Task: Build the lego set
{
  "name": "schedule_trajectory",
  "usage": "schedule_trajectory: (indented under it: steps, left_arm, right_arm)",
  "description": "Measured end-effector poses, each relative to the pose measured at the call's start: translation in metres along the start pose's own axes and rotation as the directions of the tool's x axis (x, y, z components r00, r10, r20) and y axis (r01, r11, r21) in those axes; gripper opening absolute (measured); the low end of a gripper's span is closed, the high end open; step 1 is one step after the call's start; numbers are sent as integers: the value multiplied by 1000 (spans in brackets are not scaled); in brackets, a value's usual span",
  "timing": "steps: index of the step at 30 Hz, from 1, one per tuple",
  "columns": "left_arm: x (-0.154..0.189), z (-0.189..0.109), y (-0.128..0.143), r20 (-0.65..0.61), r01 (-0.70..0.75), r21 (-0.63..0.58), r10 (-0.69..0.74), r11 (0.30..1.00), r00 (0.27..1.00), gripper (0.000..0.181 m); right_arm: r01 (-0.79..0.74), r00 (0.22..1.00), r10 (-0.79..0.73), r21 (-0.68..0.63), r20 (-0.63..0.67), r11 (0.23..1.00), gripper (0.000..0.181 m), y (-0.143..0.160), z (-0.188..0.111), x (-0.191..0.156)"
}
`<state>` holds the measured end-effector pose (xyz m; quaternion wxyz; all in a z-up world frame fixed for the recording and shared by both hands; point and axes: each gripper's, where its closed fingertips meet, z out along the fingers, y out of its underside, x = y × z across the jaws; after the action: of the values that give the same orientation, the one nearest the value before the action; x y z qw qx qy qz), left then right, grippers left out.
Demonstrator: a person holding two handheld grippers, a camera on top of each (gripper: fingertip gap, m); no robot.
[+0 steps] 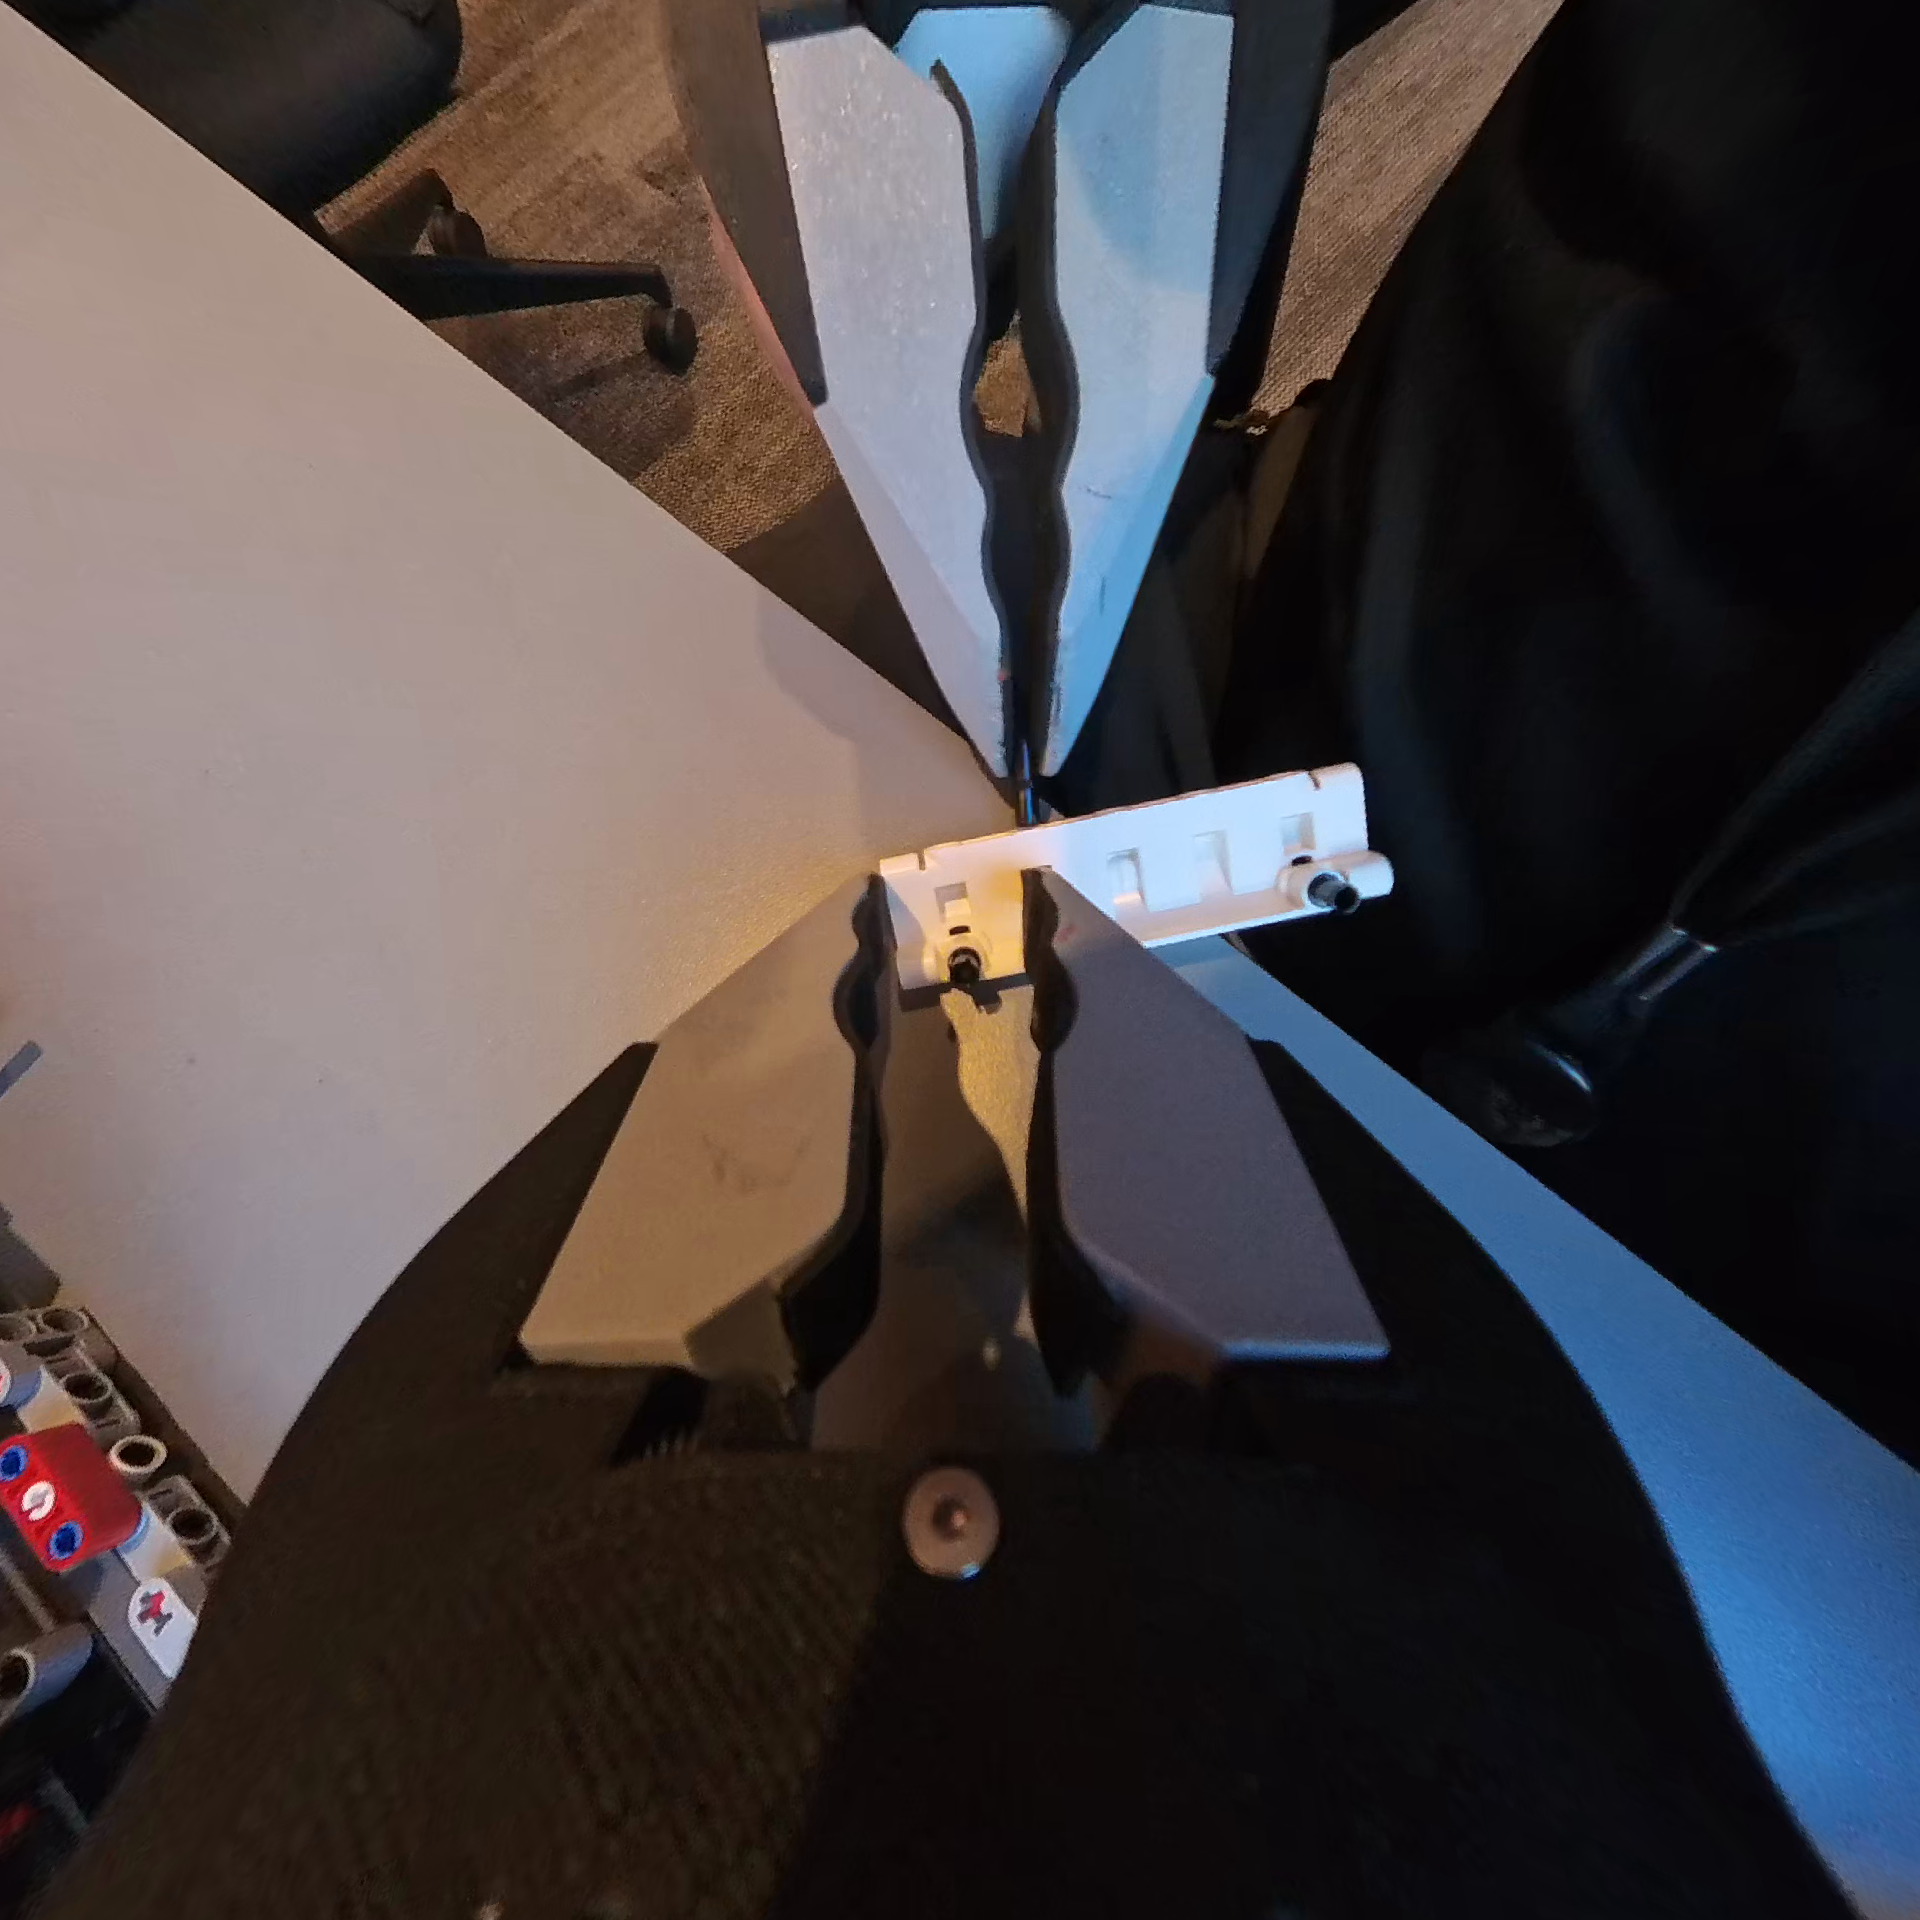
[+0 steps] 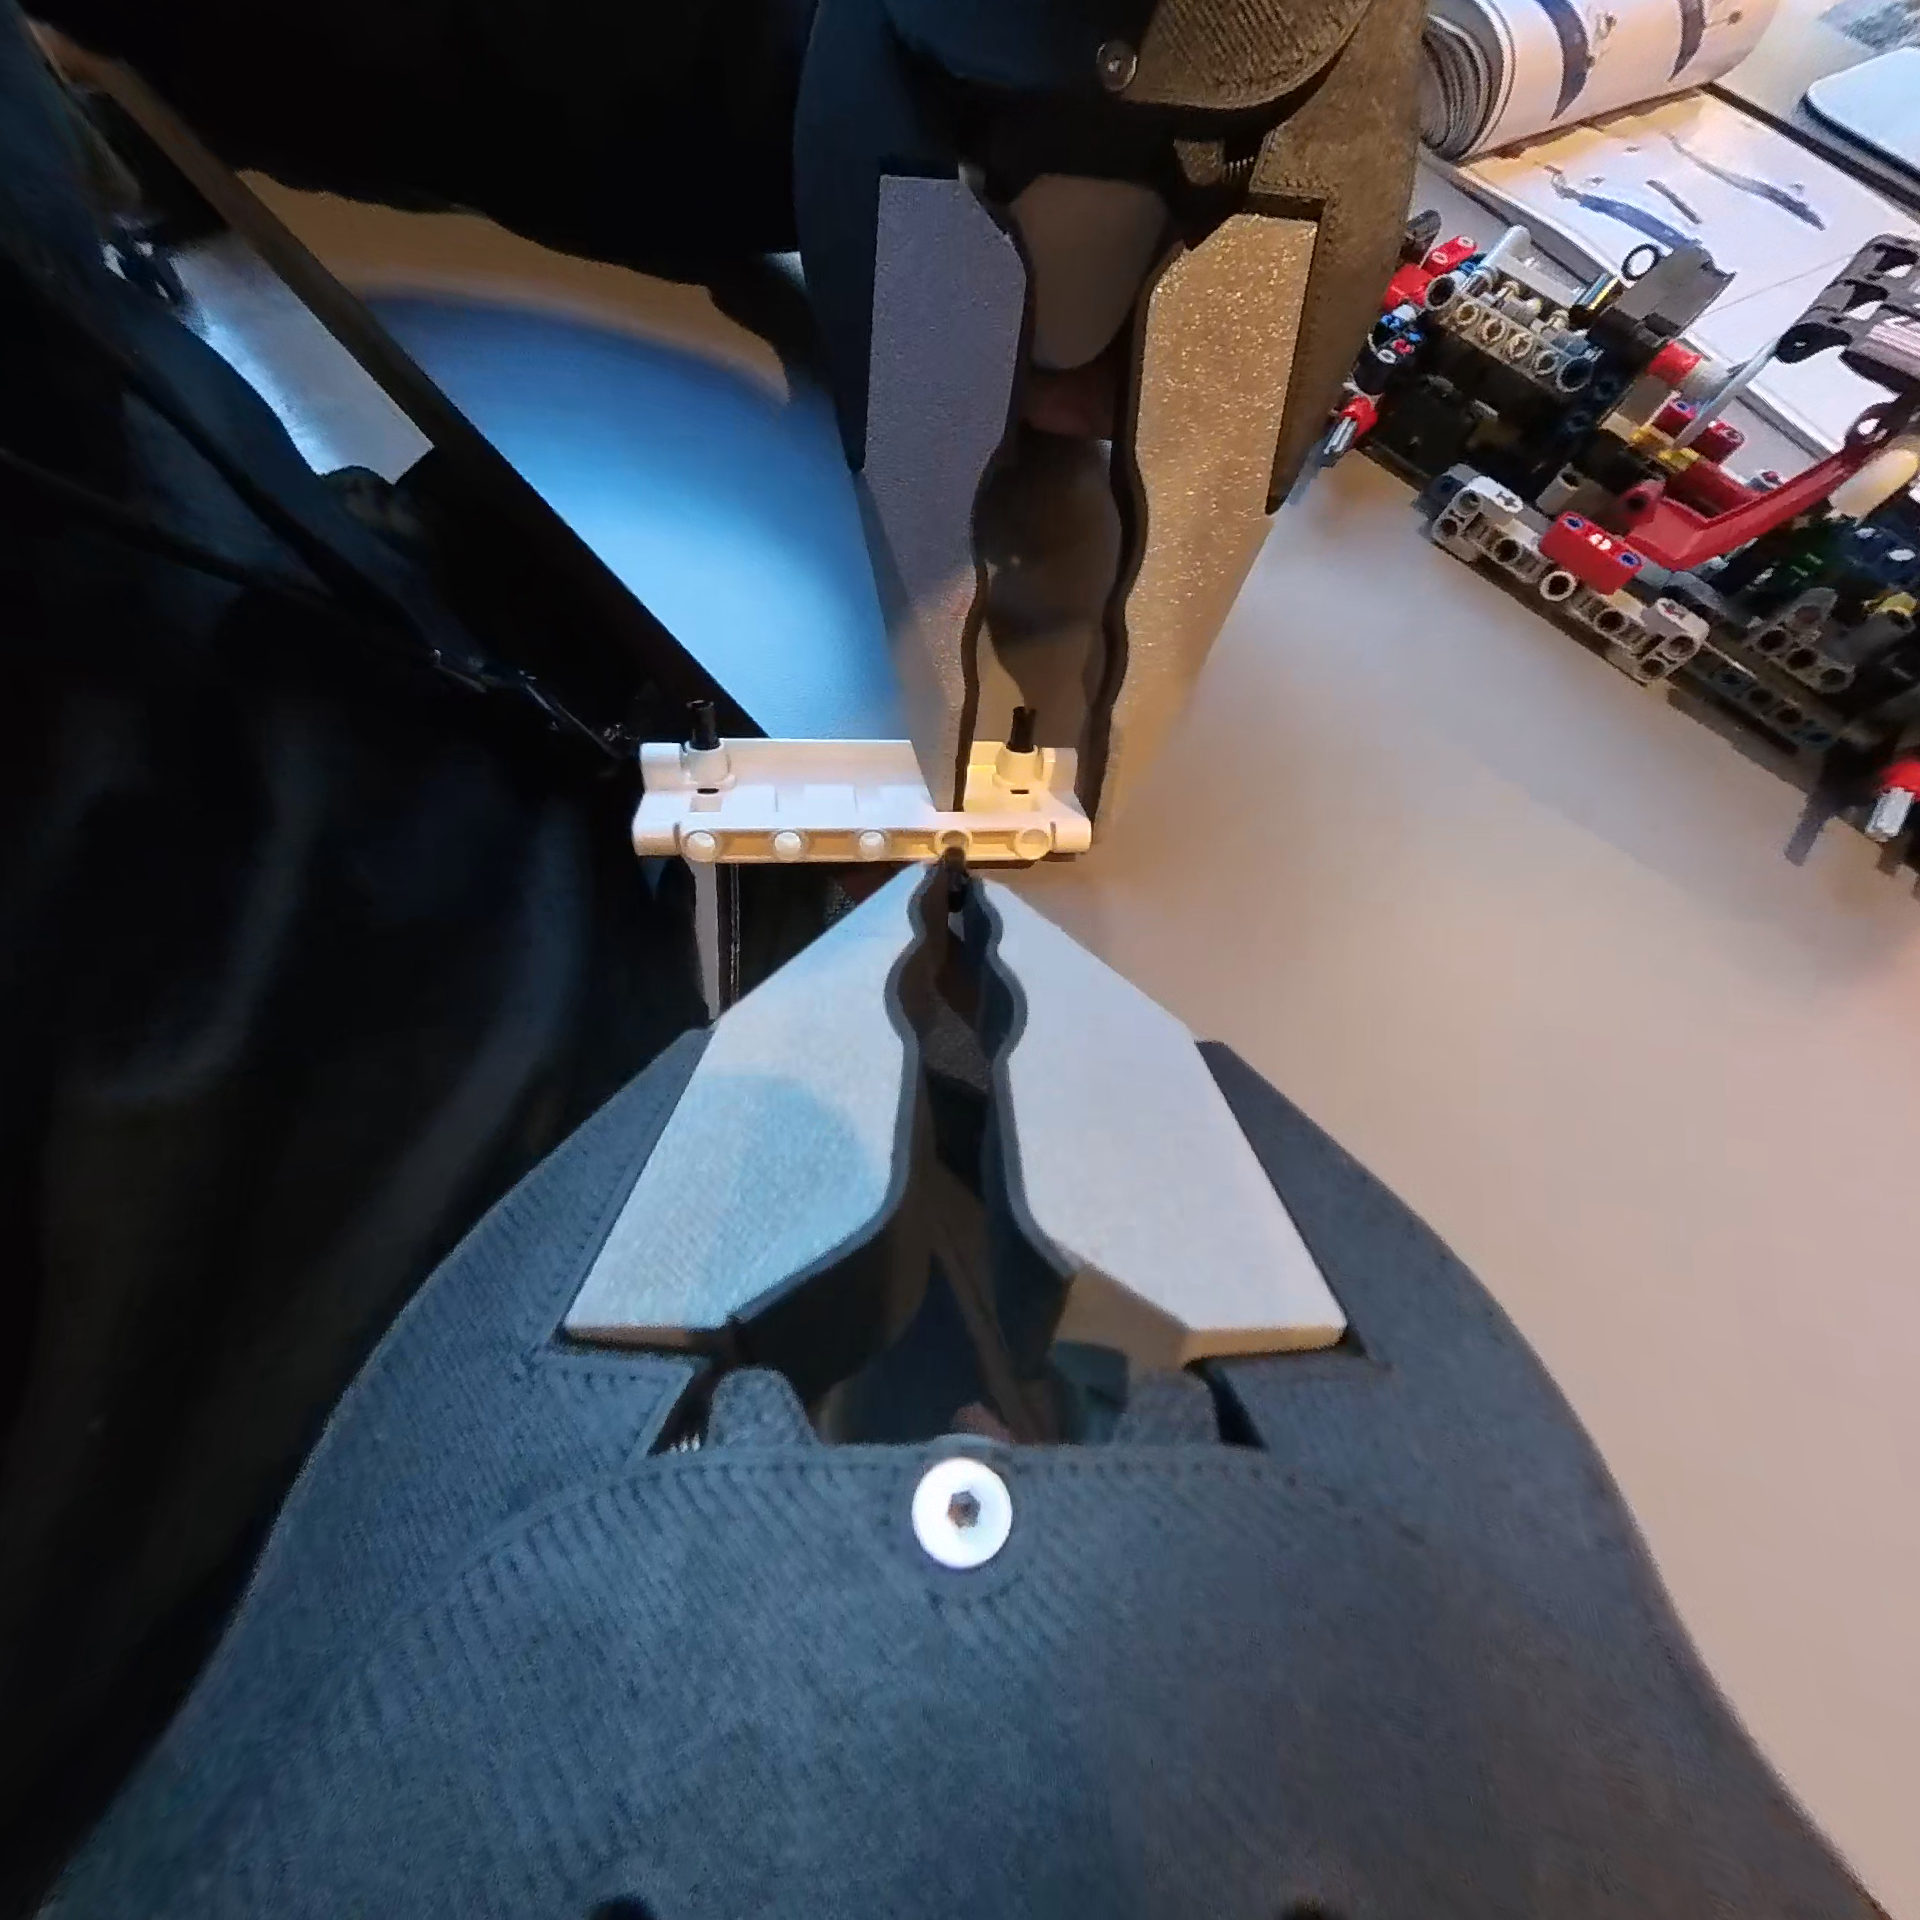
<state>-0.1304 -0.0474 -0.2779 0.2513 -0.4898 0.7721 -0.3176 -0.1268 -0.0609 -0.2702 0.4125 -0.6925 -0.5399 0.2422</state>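
Note:
A white lego panel (image 1: 1174, 862) with black pins in it is held in the air at the table's edge. My left gripper (image 1: 956, 914) is shut on its left end. In the right wrist view the panel (image 2: 831, 805) lies crosswise, and the left gripper (image 2: 1013, 805) comes down from above onto its right end. My right gripper (image 2: 951, 878) is shut on a small black pin (image 2: 951, 857) whose tip is at a hole in the panel's long edge. In the left wrist view the right gripper (image 1: 1023, 764) comes in from the top onto that edge.
The partly built lego model (image 2: 1662, 499) of grey, black and red beams stands at the right on the white table (image 2: 1455, 1039); it also shows in the left wrist view (image 1: 83, 1475). Open instruction pages (image 2: 1558, 83) lie behind it. An office chair base (image 1: 540, 281) stands on the carpet. Only a small space, under 4 cm, lies between the two pairs of fingers. The partly built lego model (image 2: 1662, 499) is about 20 cm from both grippers' fingertips.

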Motion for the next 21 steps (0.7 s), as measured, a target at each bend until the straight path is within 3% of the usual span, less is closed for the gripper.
schedule_trajectory:
  steps: [21]
  left_arm:
    - [-1,0,0,2,7,0,-7,1000,1000,23]
  right_arm:
    - [40,999,-40,2,-11,999,1,-2,1,1]
